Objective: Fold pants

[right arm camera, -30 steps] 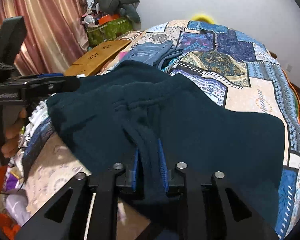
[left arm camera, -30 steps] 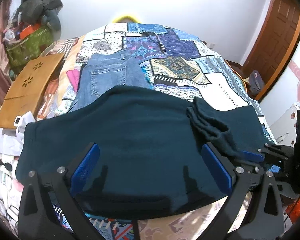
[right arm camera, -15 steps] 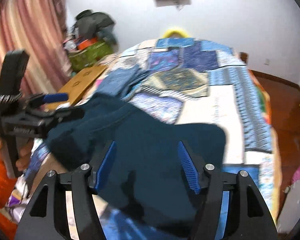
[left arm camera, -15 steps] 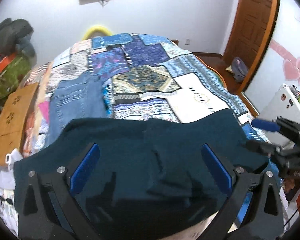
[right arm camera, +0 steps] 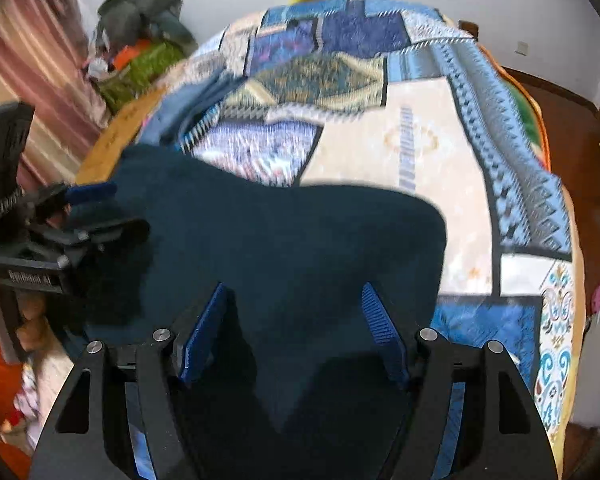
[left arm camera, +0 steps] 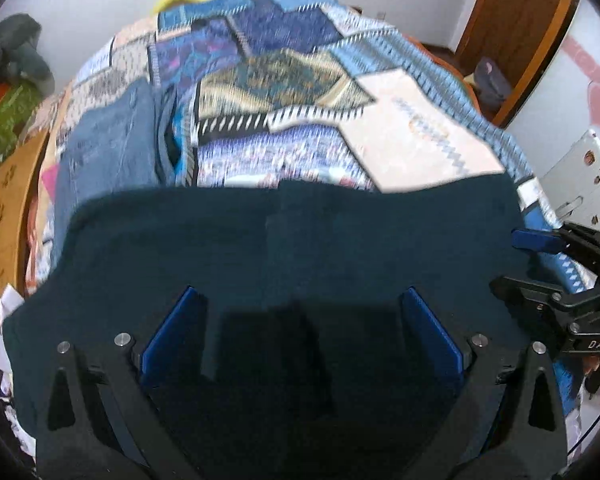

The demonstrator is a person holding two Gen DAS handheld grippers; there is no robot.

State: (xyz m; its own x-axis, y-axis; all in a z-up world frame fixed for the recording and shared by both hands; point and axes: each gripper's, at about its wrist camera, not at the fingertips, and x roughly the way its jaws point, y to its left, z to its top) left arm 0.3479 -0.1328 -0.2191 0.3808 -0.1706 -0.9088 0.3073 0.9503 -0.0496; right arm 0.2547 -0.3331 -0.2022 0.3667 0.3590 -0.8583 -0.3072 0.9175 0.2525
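We've got both tools free right now. The left gripper [left arm camera: 300, 336] hangs w/ its blue-padded fingers spread wide and nothing between them; the right gripper [right arm camera: 290, 330] is likewise spread, pinching nothing. Directly under and ahead of both sets of tongs lies the dark teal, soft fleece-like pair of pants [left arm camera: 292, 248] — spread flat across the near end of the patchwork blue-and-cream quilt [left arm camera: 412, 140], w/ a faint seam or fold line running away from the left tongs' midline.

Our read: one fold looks laid down, and the next step is to pick grip points for the following one. To do that well —

- Take the cloth at its outer ends, one tong per side. The right tool's fingers sit beside the pants' edge on the left tongs' right; the left tool hangs over the opposite end.
- Come in low, pads straddling the edge, so we catch every layer, not just the top one.
- Close fully before lifting; this fabric looks thick and could slip out.
- Move both tongs together, level, so edges line up.

Beyond the left tongs, up and to their left, a folded blue denim garment [left arm camera: 108, 144] lies on the quilt, just beside the pants' far edge. Keep our fold clear of it.
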